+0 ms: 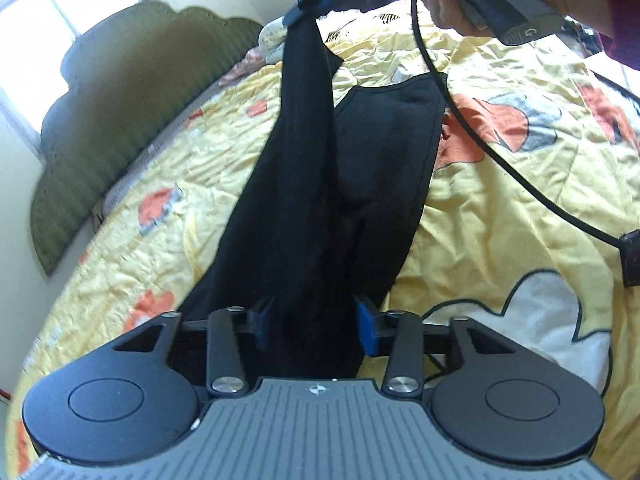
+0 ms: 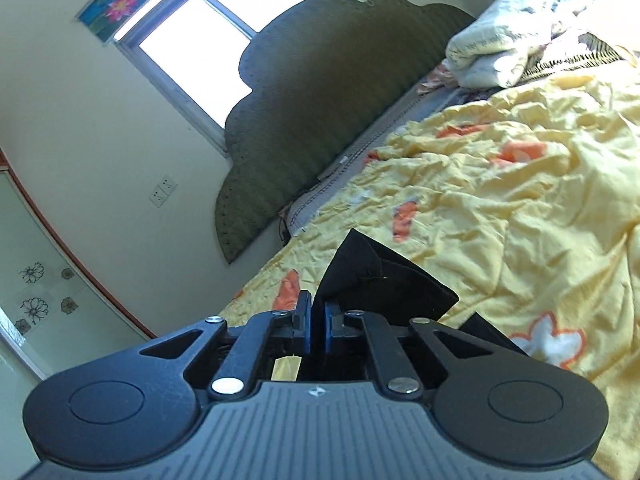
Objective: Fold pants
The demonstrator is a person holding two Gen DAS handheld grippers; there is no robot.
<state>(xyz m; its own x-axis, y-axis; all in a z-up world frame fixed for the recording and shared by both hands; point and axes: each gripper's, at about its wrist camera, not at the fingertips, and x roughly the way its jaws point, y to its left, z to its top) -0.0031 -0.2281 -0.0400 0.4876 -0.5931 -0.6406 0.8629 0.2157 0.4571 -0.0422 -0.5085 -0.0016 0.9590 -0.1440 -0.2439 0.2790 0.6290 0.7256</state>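
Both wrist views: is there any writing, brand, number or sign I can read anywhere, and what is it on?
"G" (blurred, possibly a logo): on the handle end cap, left wrist view.
Small compass-like emblem, no letters: on the grey gripper body, in both views.
Black pants, yellow bedspread, wall socket: no readable text.

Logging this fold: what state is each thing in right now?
Pants: black, lifted, stretched between both grippers, one leg lying on the bedspread.
Left gripper: shut on bunched pants.
Right gripper: shut on a pants end.
Bedspread: yellow, wrinkled.
Blanket: rumpled.
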